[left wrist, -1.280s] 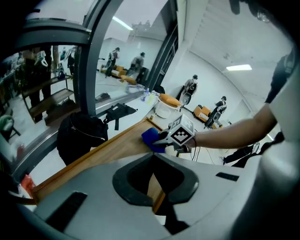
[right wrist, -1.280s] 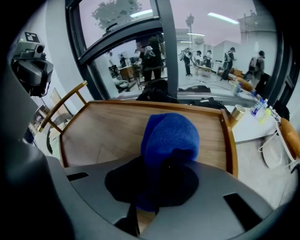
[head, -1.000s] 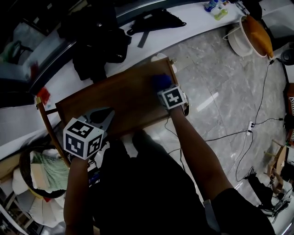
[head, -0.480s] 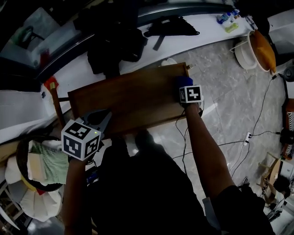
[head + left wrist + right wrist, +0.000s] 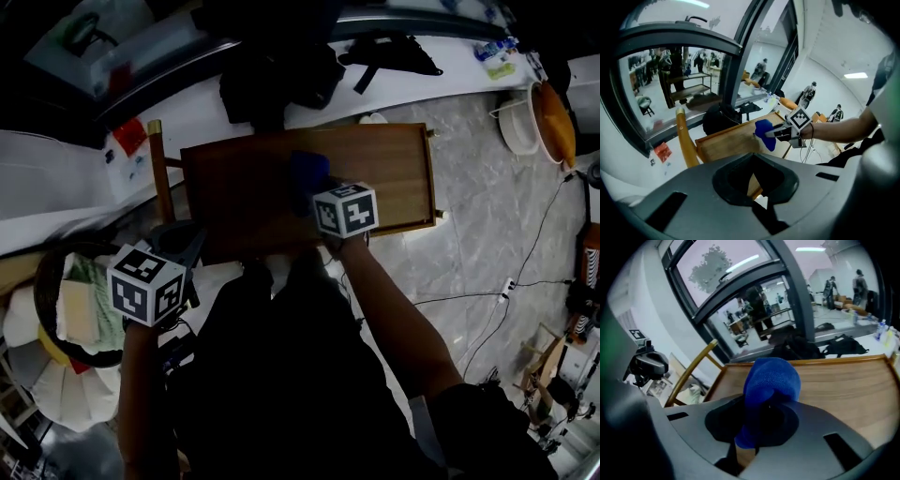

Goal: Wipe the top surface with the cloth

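Note:
The brown wooden top surface (image 5: 394,178) lies in front of me, seen from above in the head view. A blue cloth (image 5: 307,172) rests on it near the middle, with my right gripper (image 5: 317,187) shut on it. In the right gripper view the cloth (image 5: 771,380) bulges out of the jaws over the wood (image 5: 843,380). My left gripper (image 5: 190,242) hangs off the table's front left corner, shut and holding nothing. The left gripper view shows the top surface (image 5: 726,140), the cloth (image 5: 765,133) and the right gripper (image 5: 780,133) from the side.
A curved yellow wooden rail (image 5: 157,173) stands at the table's left end. Black bags (image 5: 272,80) lie on the white counter behind. A round basket (image 5: 66,309) with fabric sits at the left. A white tub (image 5: 525,122) and cables (image 5: 525,272) are on the marble floor to the right.
My right gripper has dragged the blue cloth from the table's right end leftward to its middle. The left gripper has stayed off the front left corner.

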The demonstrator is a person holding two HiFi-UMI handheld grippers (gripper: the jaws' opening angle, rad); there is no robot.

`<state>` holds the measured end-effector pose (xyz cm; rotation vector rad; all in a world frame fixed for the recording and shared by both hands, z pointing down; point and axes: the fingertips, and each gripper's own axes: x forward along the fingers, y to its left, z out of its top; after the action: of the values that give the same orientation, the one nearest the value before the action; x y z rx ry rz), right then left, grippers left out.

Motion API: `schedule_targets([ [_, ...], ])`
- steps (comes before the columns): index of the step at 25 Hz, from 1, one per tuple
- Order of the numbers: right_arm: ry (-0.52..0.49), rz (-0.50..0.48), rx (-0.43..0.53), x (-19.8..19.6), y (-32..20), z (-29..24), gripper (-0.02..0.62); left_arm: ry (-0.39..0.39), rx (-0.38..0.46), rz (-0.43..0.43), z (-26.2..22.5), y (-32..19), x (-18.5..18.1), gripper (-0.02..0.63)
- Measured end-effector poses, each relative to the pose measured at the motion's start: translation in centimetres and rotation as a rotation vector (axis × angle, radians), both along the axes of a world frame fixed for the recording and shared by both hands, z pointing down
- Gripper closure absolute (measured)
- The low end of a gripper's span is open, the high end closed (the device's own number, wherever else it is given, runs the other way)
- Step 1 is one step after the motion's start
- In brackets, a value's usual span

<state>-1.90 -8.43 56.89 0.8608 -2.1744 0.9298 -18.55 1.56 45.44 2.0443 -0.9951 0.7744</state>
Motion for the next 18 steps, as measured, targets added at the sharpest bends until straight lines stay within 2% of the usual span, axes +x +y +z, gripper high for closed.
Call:
schedule_targets([
  [3, -0.074, -0.129, -0.032, -8.8, 2.8, 0.8, 0.534, -0.021, 0.003, -0.027, 0.0, 1.2, -3.4, 0.598],
  [8, -0.114, -0.275, -0.094, -18.2, 7.0, 3.1, 0.534, -0.036, -0.020, -0.056, 1.2, 3.8, -7.3, 0.598],
  [13, -0.096, -0.363, -0.109, -23.0, 9.7, 5.4, 0.534, -0.037, -0.045, -0.100, 2.4, 5.8, -9.6, 0.598],
  [18, -0.130, -0.337, -0.091, -23.6, 10.1, 6.4, 0.534, -0.033, -0.049, -0.100, 2.6, 6.6, -9.7, 0.598],
])
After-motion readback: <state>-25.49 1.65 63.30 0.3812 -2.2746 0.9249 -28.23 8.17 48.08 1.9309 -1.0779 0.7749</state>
